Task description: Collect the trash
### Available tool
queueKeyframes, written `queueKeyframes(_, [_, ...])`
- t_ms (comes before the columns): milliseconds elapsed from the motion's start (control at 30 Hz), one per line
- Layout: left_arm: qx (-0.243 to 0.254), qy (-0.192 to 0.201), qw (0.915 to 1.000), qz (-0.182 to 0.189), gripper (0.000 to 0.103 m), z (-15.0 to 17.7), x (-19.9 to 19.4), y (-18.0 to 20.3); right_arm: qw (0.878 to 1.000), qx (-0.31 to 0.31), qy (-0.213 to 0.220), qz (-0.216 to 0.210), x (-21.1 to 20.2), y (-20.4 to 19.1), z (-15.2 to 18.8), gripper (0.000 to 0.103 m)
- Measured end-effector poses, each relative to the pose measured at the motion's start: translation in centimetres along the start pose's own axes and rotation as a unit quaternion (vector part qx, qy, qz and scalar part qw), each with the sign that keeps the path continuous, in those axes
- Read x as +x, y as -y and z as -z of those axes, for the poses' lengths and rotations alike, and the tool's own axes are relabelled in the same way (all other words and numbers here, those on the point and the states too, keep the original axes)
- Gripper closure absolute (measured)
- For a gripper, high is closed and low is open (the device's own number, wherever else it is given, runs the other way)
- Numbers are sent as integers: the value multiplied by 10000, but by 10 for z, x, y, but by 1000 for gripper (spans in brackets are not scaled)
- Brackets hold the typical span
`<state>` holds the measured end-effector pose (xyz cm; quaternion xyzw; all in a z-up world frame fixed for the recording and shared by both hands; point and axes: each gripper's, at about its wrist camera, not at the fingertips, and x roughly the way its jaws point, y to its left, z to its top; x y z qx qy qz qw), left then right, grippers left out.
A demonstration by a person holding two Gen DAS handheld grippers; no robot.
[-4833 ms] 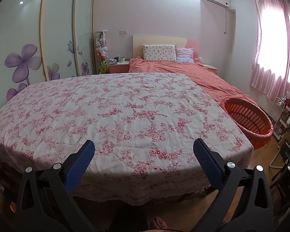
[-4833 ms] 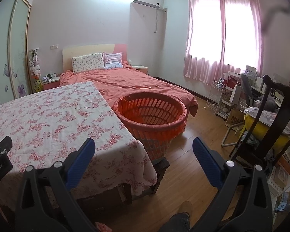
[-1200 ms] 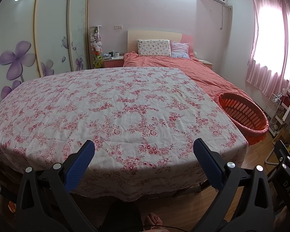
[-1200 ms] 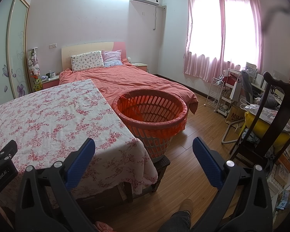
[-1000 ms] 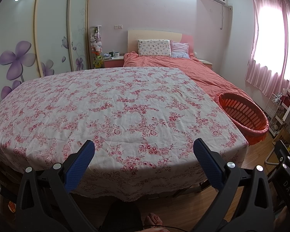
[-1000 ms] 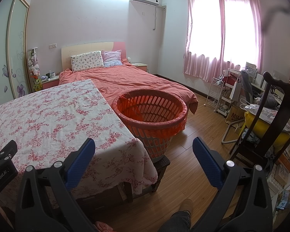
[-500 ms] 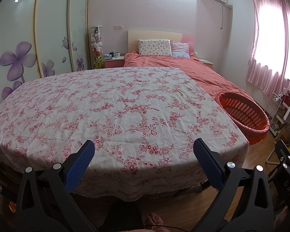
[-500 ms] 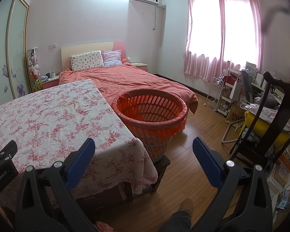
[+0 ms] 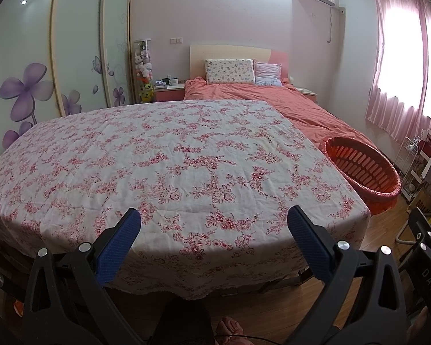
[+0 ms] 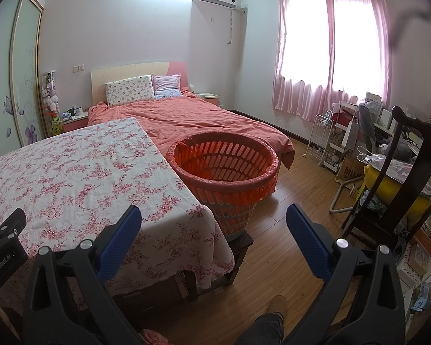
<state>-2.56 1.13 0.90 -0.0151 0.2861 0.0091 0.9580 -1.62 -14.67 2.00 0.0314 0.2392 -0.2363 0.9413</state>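
An orange slatted basket [image 10: 225, 169] lined with an orange bag stands on a low stool at the table's right end; its rim [image 9: 362, 169] also shows in the left wrist view. The table [image 9: 163, 158] wears a white cloth with red flowers, and I see no trash on it. My left gripper [image 9: 214, 230] hovers open over the table's near edge, nothing between its blue pads. My right gripper [image 10: 214, 230] hangs open over the table's corner and the wooden floor, in front of the basket, holding nothing.
A bed [image 10: 186, 118] with a salmon cover lies behind the table and basket. A dark wooden chair [image 10: 402, 184] with a yellow cushion, a white trolley [image 10: 324, 141] and a cluttered desk stand at the right. Wardrobe doors [image 9: 71, 57] with purple flowers line the left wall.
Over the last seconds the left wrist view has shifted slightly, showing a little more of the table's near edge. Both grippers stay open; nothing else moved.
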Motion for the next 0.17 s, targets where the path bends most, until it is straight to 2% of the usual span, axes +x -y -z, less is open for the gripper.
queueKeyframes(167, [0,2,10000,0,3,0,0,0,10000,0,-3,0,0,0,0,5])
